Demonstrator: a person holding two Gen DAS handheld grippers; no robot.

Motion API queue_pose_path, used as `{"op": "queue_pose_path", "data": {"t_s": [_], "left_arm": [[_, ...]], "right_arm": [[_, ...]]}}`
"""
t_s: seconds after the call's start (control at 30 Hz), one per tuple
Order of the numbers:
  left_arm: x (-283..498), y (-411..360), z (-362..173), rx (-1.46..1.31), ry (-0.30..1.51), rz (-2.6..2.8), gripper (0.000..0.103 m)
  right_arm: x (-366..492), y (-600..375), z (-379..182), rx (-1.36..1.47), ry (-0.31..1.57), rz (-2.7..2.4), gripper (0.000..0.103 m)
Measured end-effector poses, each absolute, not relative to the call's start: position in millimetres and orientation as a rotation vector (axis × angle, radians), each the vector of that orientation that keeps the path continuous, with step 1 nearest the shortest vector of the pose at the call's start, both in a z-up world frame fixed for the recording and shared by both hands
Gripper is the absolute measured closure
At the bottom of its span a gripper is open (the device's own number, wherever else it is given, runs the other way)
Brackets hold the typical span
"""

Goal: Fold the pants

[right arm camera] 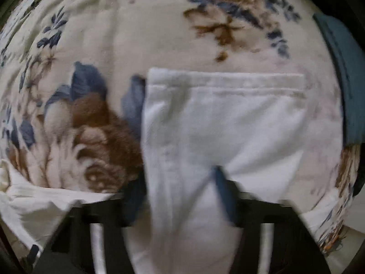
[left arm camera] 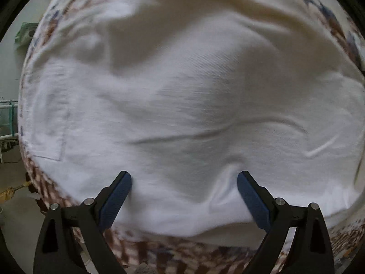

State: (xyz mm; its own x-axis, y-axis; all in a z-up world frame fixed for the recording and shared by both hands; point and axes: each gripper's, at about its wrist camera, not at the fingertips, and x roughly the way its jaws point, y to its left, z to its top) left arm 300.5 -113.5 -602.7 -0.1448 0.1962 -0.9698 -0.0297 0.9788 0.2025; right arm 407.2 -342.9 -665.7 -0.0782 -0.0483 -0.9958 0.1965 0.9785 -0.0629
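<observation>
White pants (left arm camera: 182,96) lie spread and wrinkled over a floral bedspread, filling the left wrist view. My left gripper (left arm camera: 184,179) is open, its blue-padded fingers (left arm camera: 118,196) straddling a raised fold of the white cloth near its front edge. In the right wrist view a pant leg end with a stitched hem (right arm camera: 223,118) drapes over my right gripper (right arm camera: 180,194). The cloth covers the gap between its fingers (right arm camera: 224,196), so the jaw state is hidden. The view is blurred.
The floral bedspread (right arm camera: 91,118) in cream, blue and brown covers the bed. A teal cloth item (right arm camera: 344,75) lies at the right edge. The bed edge and floor with a teal rack (left arm camera: 9,116) show at far left.
</observation>
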Motion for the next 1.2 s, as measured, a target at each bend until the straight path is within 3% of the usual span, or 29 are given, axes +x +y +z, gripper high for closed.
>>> {"op": "queue_pose_path", "data": {"t_s": [0.03, 0.1, 0.37, 0.67, 0.77, 0.83, 0.97, 1.03, 1.2], "left_arm": [[301, -111, -606, 0.111, 1.709, 0.205, 0.003], [304, -105, -617, 0.065, 1.727, 0.219, 0.0], [332, -95, -639, 0.0, 1.893, 0.257, 0.0], [296, -117, -563, 0.17, 1.679, 0.2, 0.0], [282, -105, -564, 0.144, 1.701, 0.232, 0.0], [264, -81, -562, 0.09, 1.725, 0.274, 0.0], [247, -7, -544, -0.062, 1.696, 0.323, 0.0], [242, 26, -544, -0.11, 1.679, 0.334, 0.0], [237, 110, -552, -0.192, 1.684, 0.368, 0.0]], "right_arm": [[404, -346, -659, 0.123, 1.614, -0.196, 0.09], [387, -363, -638, 0.187, 1.582, -0.189, 0.097], [264, -462, -591, 0.559, 1.508, -0.35, 0.098], [174, -515, -631, 0.733, 1.462, -0.433, 0.098], [175, -522, -645, 0.835, 1.499, -0.383, 0.095], [179, -524, -639, 0.87, 1.48, -0.351, 0.082], [174, -506, -614, 0.867, 1.479, -0.319, 0.073], [167, -486, -605, 0.871, 1.493, -0.295, 0.064], [157, -397, -617, 0.992, 1.596, -0.189, 0.06]]}}
